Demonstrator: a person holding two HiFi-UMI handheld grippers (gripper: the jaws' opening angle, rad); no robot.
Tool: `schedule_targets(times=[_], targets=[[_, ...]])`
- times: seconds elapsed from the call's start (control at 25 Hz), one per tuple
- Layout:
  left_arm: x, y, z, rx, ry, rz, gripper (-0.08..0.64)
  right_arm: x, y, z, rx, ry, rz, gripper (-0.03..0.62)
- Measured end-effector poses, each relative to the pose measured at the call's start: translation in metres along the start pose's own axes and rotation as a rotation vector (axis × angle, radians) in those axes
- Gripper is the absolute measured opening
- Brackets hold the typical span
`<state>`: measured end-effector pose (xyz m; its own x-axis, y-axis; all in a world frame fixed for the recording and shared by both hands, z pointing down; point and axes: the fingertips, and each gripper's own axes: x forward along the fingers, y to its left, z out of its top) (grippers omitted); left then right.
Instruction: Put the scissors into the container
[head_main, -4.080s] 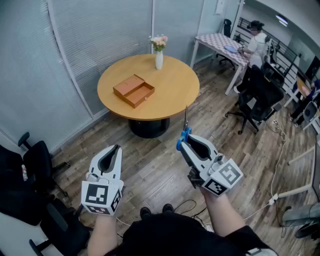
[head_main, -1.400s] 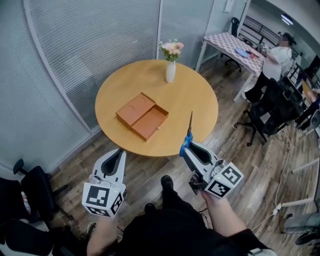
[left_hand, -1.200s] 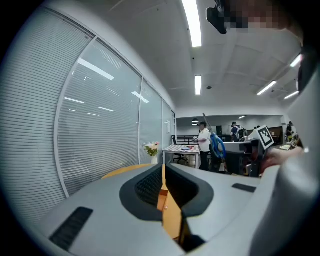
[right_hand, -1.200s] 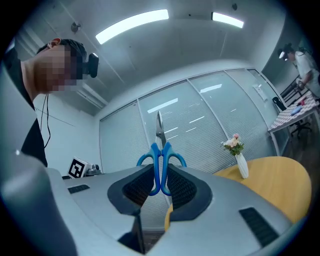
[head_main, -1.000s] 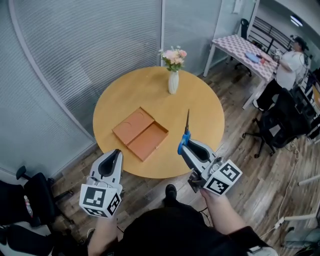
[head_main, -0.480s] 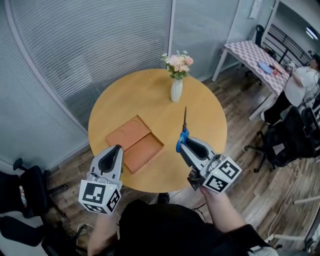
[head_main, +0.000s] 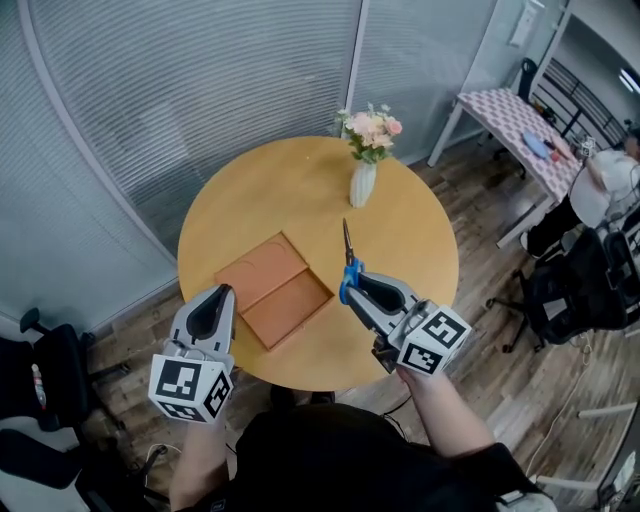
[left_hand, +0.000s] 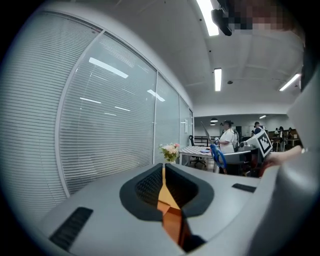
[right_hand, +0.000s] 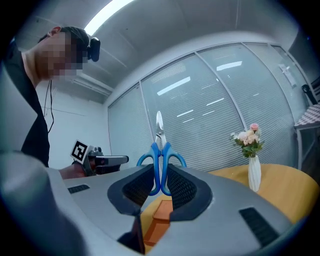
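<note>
Right gripper (head_main: 349, 291): we see the pads clamped on the blue handles of the scissors (right_hand: 160, 145), blades pointing up and away from the hand.
Scissors position: held in the air, seen from the head view over the near part of the round table (head_main: 410, 250); not in the container (head_main: 275, 295).
Container: orange, open, flat on the table, to the left of the scissors.
Left gripper (head_main: 214, 297): fingers together, nothing between them; at the table's near-left edge.
Vase (head_main: 363, 183): with flowers, far side of the table.
</note>
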<state>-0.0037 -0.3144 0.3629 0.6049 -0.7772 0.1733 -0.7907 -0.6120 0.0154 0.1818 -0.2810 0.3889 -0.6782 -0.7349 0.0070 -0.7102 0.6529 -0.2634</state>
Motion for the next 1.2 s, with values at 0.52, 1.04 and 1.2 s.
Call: schedule_targets(times=[0.52, 1.04, 1.2], targets=[[0.0, 0.048, -0.059, -0.086, 0.117, 0.037, 0.028, 0.08, -0.026, -0.111, -0.019, 0.349, 0.089, 0.095], [-0.004, 0.06, -0.101, -0.155, 0.171, 0.084, 0.028, 0.115, -0.05, -0.259, -0.227, 0.784, 0.3, 0.095], [-0.01, 0.063, -0.106, -0.167, 0.18, 0.096, 0.028, 0.113, -0.046, -0.281, -0.366, 0.885, 0.414, 0.095]])
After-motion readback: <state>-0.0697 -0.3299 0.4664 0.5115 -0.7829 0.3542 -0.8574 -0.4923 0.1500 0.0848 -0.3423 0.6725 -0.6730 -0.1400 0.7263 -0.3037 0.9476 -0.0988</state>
